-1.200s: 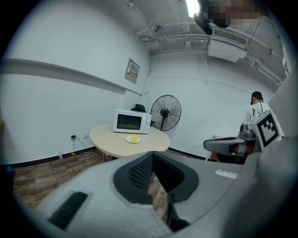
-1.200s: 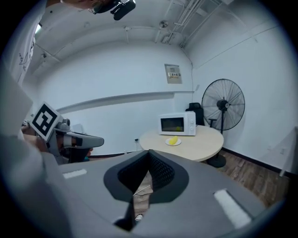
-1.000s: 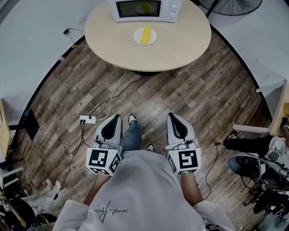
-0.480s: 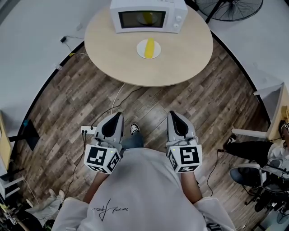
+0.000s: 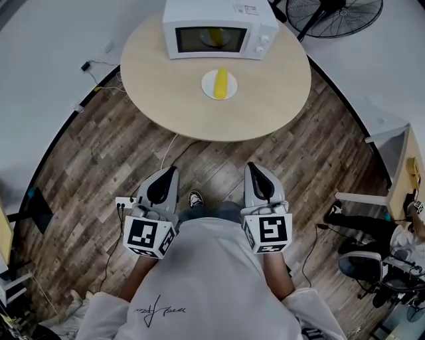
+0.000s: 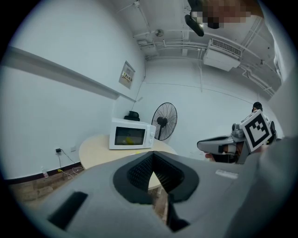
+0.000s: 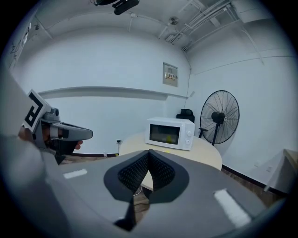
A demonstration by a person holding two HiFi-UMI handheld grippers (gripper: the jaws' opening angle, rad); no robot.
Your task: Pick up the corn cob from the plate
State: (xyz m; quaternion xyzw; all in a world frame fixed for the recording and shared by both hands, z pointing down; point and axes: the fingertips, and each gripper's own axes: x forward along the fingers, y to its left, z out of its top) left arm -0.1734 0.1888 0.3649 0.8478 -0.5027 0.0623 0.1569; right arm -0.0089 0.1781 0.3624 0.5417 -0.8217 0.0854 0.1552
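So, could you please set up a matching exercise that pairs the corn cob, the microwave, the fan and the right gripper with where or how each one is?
Things:
1. corn cob
2. microwave
3. fan
4. right gripper

Places or states:
A. shut, holding nothing
B. standing off the table, to its right
C. lying on the white plate
D. at the table's far edge

Pairs: 1-C; 2-D; 3-B; 4-A

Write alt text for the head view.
A person on a wood floor holds the left gripper and right gripper, both shut and empty, toward a round table ahead. On it, a yellow corn cob lies on a white plate before a white microwave.
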